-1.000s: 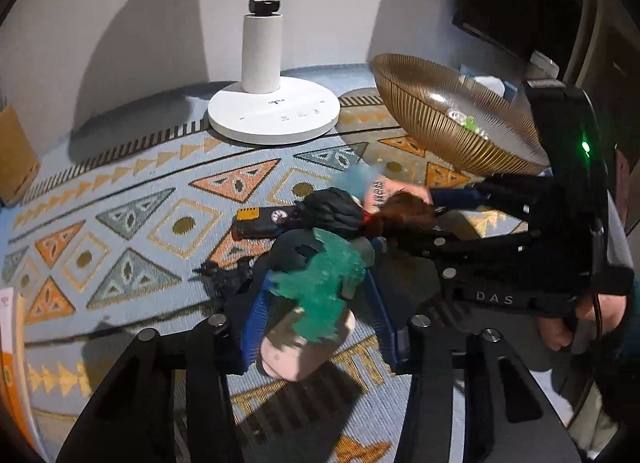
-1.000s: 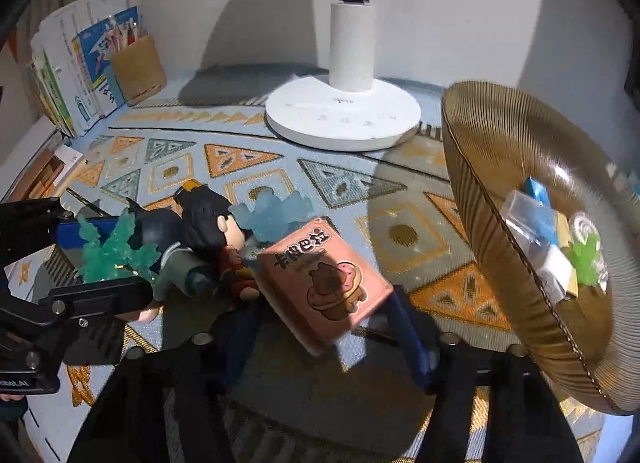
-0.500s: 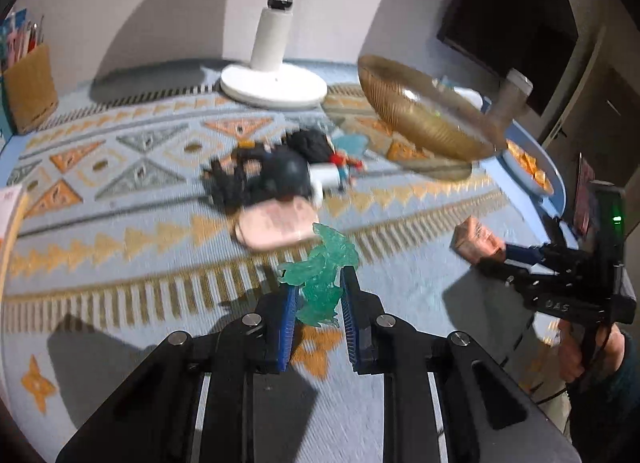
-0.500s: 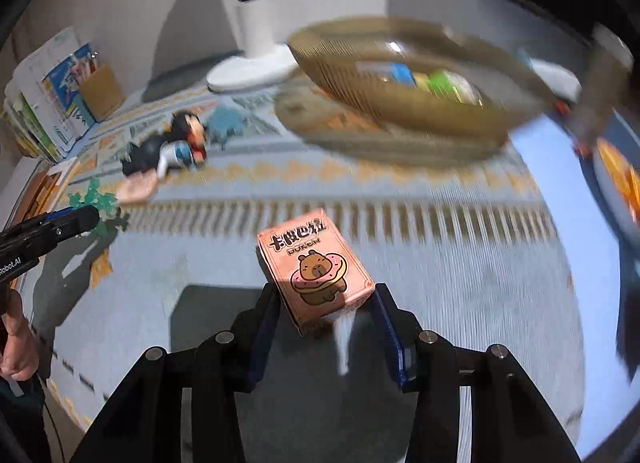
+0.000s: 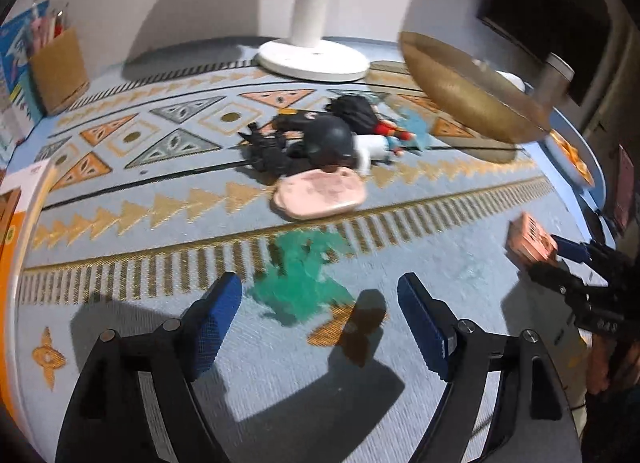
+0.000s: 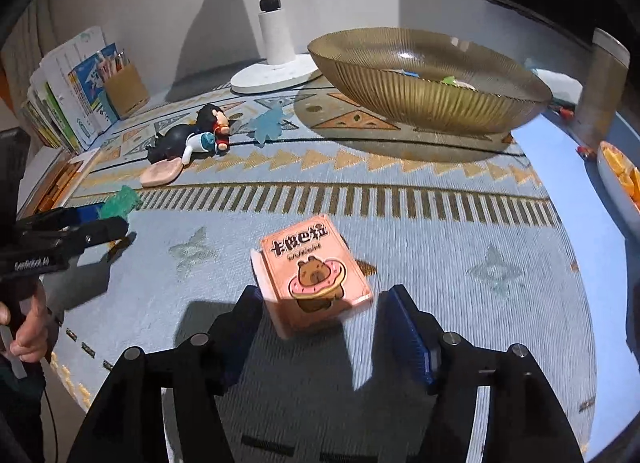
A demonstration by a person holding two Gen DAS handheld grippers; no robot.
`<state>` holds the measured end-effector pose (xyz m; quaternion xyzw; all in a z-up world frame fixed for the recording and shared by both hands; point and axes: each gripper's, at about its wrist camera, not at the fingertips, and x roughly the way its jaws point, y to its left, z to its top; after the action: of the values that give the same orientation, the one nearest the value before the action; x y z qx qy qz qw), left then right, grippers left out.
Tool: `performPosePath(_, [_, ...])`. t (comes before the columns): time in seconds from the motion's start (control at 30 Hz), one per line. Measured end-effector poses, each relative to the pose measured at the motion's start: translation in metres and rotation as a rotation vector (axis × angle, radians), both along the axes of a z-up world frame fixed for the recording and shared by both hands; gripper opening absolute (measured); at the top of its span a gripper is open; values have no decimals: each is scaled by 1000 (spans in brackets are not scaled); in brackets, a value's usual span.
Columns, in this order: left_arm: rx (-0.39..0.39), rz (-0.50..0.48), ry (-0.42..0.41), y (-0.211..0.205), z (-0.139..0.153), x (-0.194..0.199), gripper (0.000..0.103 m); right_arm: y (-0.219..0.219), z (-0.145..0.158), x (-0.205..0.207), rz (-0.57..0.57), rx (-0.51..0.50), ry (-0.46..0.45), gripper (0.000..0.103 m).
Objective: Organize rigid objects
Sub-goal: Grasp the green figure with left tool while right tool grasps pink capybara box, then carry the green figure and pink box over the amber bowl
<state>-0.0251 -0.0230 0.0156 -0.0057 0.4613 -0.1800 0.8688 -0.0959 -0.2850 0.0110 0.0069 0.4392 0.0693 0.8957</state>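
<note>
My left gripper is open; a green translucent toy piece lies on the patterned mat just ahead of its fingers, blurred. It also shows in the right wrist view. My right gripper is open around a pink capybara card box that sits tilted on the mat; the left pad is close to it, the right pad apart. The box also shows in the left wrist view. A dark figurine on a pink base and a red-scarfed doll lie further back.
A ribbed amber glass bowl with small items stands at the back right. A white lamp base stands at the back. A cardboard pen holder and books sit far left. A plate of orange slices is at the right edge.
Both grippers opened. The left one let go of the green piece, which now lies on the mat. The right one let go of the pink box, which now rests on the mat.
</note>
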Motion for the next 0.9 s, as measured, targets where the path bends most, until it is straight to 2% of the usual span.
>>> performPosePath(0.07, [-9,2,-4,0,1,2,74,8,-2,3,5,-53,-17,67])
performPosePath(0.13, [17,5,-19,-3,1,2,44,13,-3,5,17,-79,-34,64])
performPosePath(0.17, [37,2,-27,-6,1,3,44,14,-2,5,24,-59,-40,52])
performPosePath(0.23, [50,-18,-41,-10,5,-1,37,17,-2,4,32,-74,-55,48])
performPosePath(0.3, [33,-33,-56,-13,12,-6,20,16,-2,0,45,-47,-63,46])
performPosePath(0.33, [16,-42,-68,-15,18,-8,20,15,-1,-1,51,-19,-62,45])
performPosePath(0.43, [-46,-88,-115,-24,42,-10,20,-1,12,-5,69,162,-72,44])
performPosePath(0.5, [-56,-116,-143,-31,55,-8,20,-12,28,-6,44,209,-105,44])
performPosePath(0.63, [-149,-153,-186,-39,89,0,20,-41,77,-10,-38,177,-232,44])
performPosePath(0.77, [-290,-187,-323,-42,137,4,20,-66,131,-9,-150,62,-365,44])
performPosePath(0.83, [-348,-205,-364,-49,157,13,20,-77,150,5,-208,-2,-392,44])
performPosePath(0.9, [-351,-208,-370,-65,165,27,20,-85,155,26,-240,-25,-370,44])
